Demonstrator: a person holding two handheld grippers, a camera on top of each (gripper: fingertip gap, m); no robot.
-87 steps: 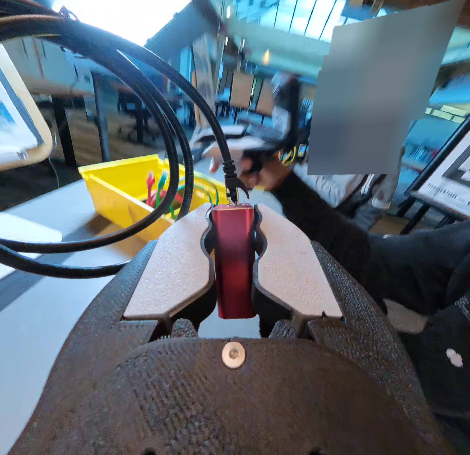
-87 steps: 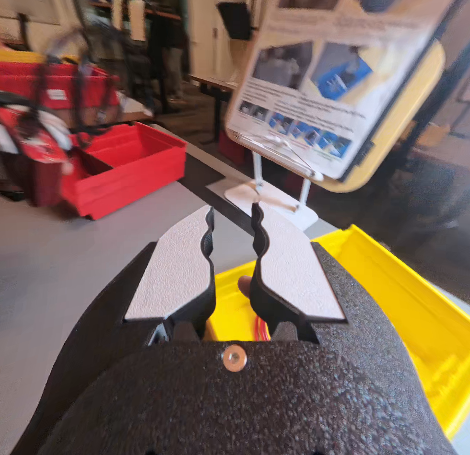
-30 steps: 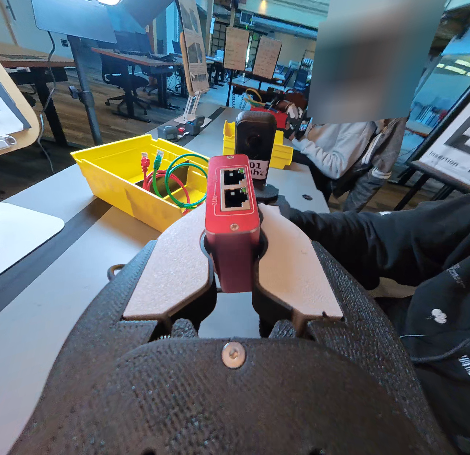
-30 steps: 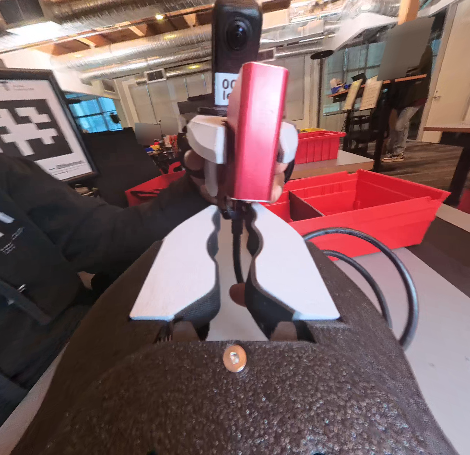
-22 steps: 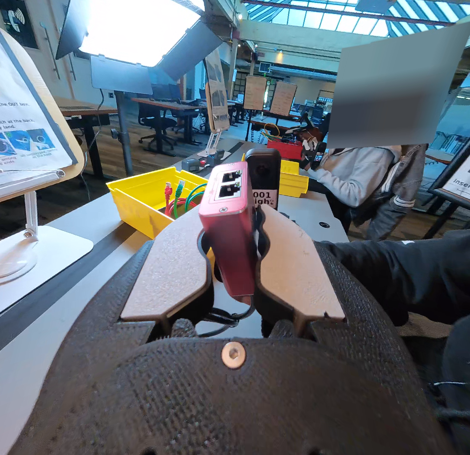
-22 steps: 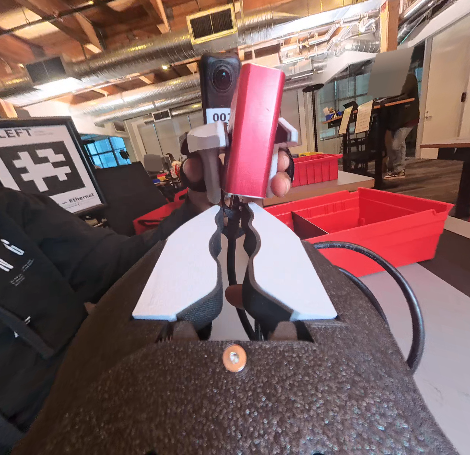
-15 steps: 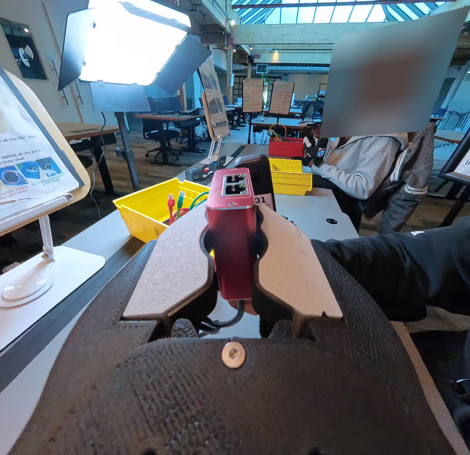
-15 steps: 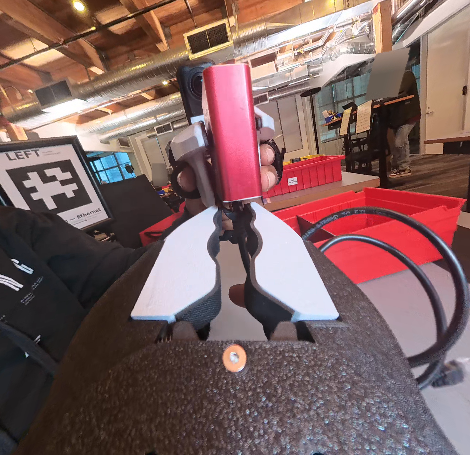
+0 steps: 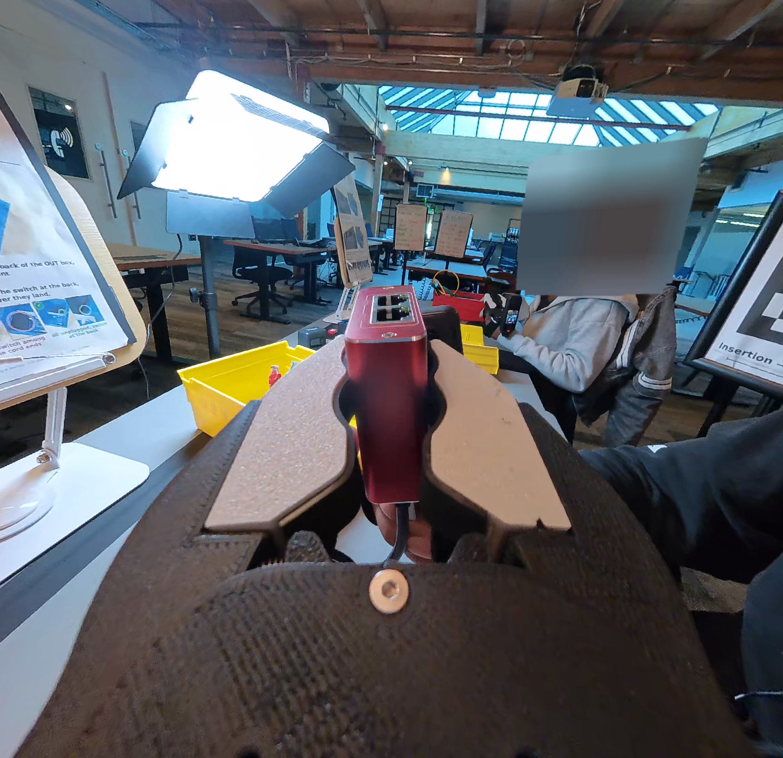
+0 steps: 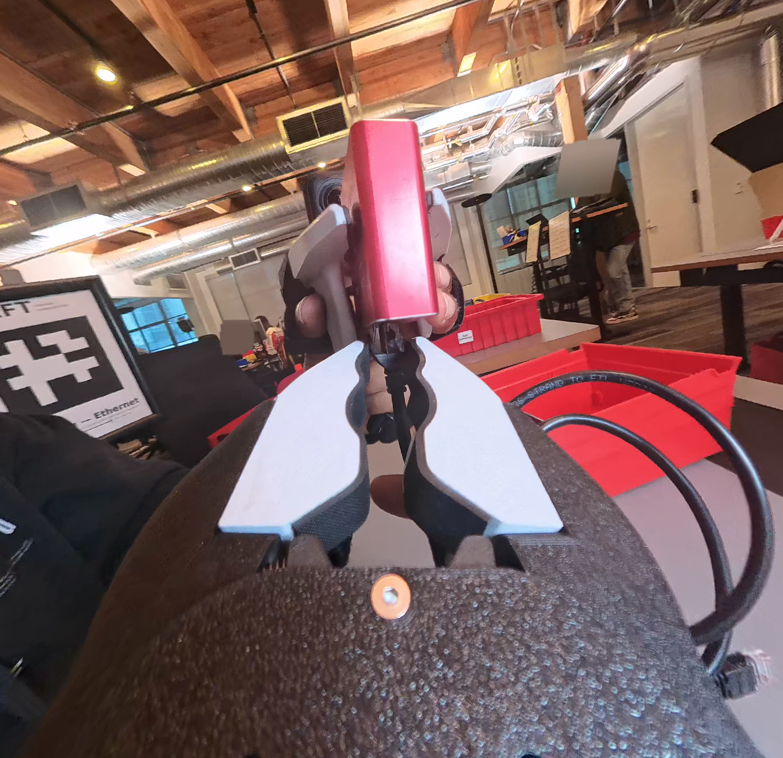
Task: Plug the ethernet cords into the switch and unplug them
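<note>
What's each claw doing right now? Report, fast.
Left claw: closed on the red switch.
Right claw: closed on the black cord at the switch's bottom end.

Red switch (image 9: 387, 403) looks smooth satin metal; left gripper (image 9: 387, 356) fingers (image 9: 292, 432) grainy matt plastic

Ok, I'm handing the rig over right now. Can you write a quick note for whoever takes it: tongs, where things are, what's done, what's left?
Left tongs: shut on the red switch, held upright off the table, its two top ports empty.
Right tongs: shut on the black cord just under the switch's lower end; whether its plug is seated there cannot be told. The rest of the cord loops to the right, its free plug loose.
Red and green cords lie in the yellow bin beyond the left tongs.
Done: switch and black cord in hand.
Left: check the black plug, plug in the binned cords, then unplug all.
</note>
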